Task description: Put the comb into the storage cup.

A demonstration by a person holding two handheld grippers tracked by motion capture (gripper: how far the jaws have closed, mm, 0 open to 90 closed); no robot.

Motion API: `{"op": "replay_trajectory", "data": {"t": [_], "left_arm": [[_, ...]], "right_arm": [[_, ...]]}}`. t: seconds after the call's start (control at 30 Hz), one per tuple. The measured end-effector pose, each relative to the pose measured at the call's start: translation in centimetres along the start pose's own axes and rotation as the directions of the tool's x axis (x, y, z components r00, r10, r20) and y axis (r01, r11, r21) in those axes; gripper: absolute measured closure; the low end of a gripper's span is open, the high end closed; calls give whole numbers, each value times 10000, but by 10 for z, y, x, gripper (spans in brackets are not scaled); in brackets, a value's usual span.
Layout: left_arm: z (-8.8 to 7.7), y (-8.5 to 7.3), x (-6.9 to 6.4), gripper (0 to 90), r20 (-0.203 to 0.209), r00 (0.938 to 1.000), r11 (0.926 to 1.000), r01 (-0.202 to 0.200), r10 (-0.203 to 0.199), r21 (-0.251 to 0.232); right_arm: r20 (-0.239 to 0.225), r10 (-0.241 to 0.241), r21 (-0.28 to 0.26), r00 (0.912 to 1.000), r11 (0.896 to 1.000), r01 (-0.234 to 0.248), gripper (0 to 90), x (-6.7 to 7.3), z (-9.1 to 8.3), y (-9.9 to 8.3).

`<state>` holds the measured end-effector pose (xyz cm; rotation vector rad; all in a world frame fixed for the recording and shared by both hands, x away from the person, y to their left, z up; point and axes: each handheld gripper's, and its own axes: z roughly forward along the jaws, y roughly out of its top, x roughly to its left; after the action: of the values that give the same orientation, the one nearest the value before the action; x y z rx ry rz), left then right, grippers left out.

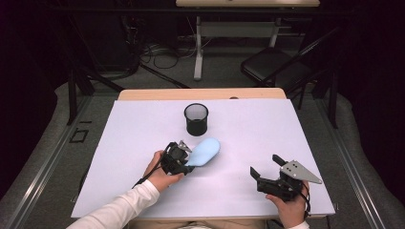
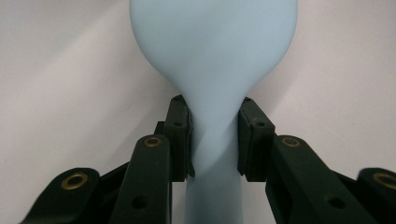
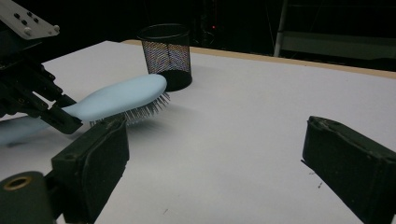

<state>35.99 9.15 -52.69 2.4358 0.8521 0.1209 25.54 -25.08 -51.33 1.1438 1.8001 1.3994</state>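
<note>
A light blue hairbrush [image 1: 205, 151] lies over the middle of the white table [image 1: 143, 129], bristles facing down [image 3: 149, 108]. My left gripper [image 1: 184, 160] is shut on the brush's narrow neck [image 2: 214, 135], both pads [image 2: 179, 135] pressing its sides. The brush head [image 2: 212, 37] points away toward a black mesh cup [image 1: 196, 119] standing behind it [image 3: 166, 53]. In the right gripper view the brush [image 3: 121, 95] hovers slightly above the table, with its handle end at the left edge. My right gripper [image 1: 265, 167] rests at the front right, jaws wide open and holding nothing [image 3: 212, 161].
The white table's wooden far edge [image 1: 200, 93] borders a dark room with a desk frame [image 1: 198, 52], cables and a black chair [image 1: 272, 64]. The left hand's white sleeve [image 1: 119, 210] enters from the front left.
</note>
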Motion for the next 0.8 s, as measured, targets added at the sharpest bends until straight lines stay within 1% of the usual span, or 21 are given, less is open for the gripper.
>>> {"op": "replay_trajectory", "data": {"t": [0.17,0.3,0.43,0.47,0.53,0.57,0.63,0.77,0.8], "left_arm": [[-4,1,-2,695,-99,9999,9994,-90,86,-342],[-6,1,-3,696,-116,9999,9981,-92,86,-604],[-9,2,-4,695,-146,9999,9963,-15,3,-860],[-10,2,-5,695,-148,9999,9953,38,-53,-963],[-11,4,-5,695,-217,9998,9941,-8,-16,-1082],[-12,4,-5,695,-166,9998,9929,76,-96,-1185],[-13,6,-5,695,-155,9998,9911,95,-117,-1331],[-17,10,-6,696,-203,9998,9862,-18,-16,-1656],[-18,11,-7,695,-170,9998,9843,37,-68,-1767]], "right_arm": [[4,32,4,10000,10000,-32,69,0,0,0],[10,-1,-3,10000,10000,1,69,0,0,0],[13,-13,-8,10000,10000,13,69,0,0,0],[7,0,-7,10000,10000,0,69,0,0,0],[2,12,39,10000,10000,-12,69,0,0,0],[1,6,39,10000,10000,-6,69,0,0,0],[-1,-19,32,10000,10000,19,69,0,0,0],[8,-13,27,10000,10000,13,69,0,0,0],[11,-32,45,10000,10000,32,69,0,0,0]]}}
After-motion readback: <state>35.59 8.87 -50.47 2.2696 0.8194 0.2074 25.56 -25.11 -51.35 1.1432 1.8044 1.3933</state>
